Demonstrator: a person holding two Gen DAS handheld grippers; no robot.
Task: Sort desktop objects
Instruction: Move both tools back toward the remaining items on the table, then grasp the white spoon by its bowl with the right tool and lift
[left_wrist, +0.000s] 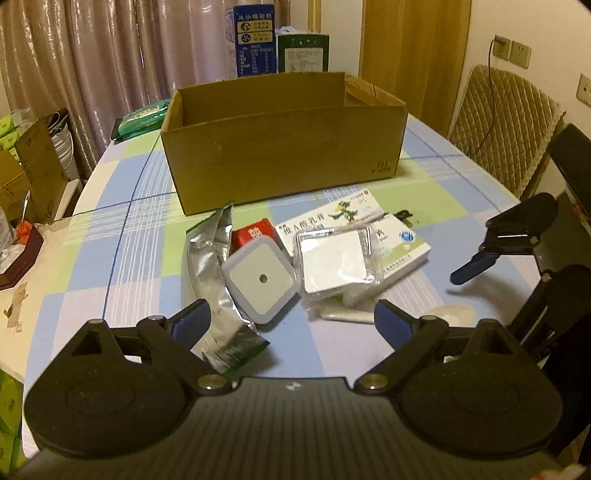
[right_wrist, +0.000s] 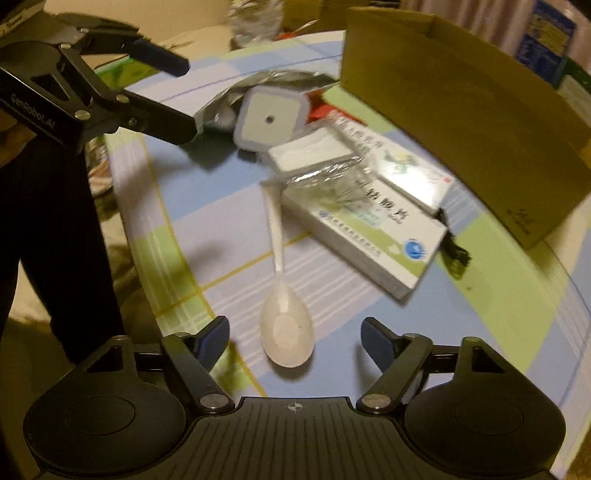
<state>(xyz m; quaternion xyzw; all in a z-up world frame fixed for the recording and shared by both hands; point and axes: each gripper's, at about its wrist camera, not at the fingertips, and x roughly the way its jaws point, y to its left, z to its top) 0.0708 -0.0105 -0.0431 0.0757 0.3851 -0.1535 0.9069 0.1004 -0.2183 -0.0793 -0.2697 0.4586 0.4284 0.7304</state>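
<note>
I'm lining up my right tongs (right_wrist: 293, 341) — released, empty — around the white spoon (right_wrist: 286, 325) at lower centre on the bench (right_wrist: 461, 332); left tongs (left_wrist: 291, 321) released too. Next: clenching, then carrying to the cardboard box (right_wrist: 461, 110).

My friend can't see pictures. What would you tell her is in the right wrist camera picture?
A white plastic spoon lies on a checked tablecloth, its bowl between the open fingers of the right gripper. Behind it sit medicine boxes, a square white plug-like gadget and a cardboard box, with the left gripper open at upper left.
</note>
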